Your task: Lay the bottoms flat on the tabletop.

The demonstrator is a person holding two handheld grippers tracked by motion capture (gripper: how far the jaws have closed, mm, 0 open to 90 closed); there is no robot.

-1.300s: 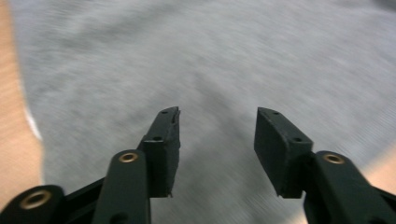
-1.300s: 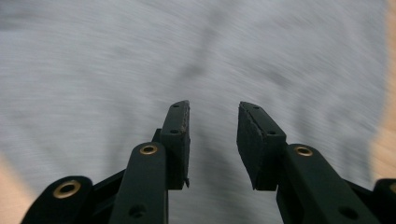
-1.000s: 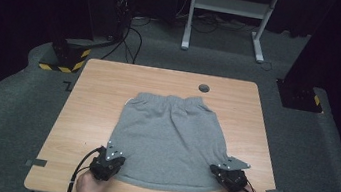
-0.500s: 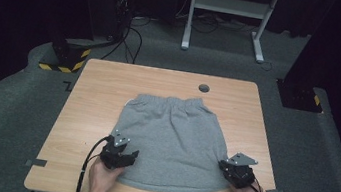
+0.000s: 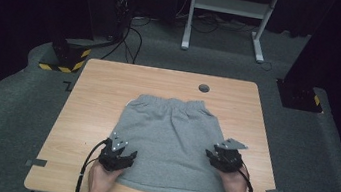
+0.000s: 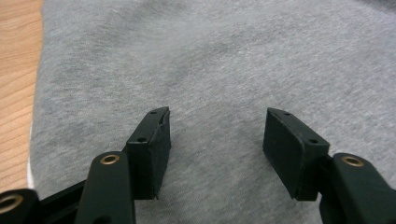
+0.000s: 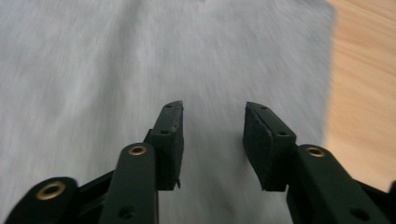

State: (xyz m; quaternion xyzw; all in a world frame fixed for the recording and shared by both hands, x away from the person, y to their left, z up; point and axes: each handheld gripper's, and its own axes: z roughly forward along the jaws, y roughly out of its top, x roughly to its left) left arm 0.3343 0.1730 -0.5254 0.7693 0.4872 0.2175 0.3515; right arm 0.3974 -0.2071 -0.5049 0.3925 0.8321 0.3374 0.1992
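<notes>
Grey fleece shorts are lying flat mid-bench. Left hand-held gripper is spread over the cloth; right hand-held gripper's jaws have just been opening, nothing between. Risk: hem being snagged and bunched.

Table evenly lit, surroundings dark; right gripper view motion-blurred.

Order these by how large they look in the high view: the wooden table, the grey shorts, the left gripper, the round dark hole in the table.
1. wooden table
2. grey shorts
3. left gripper
4. round dark hole
</notes>
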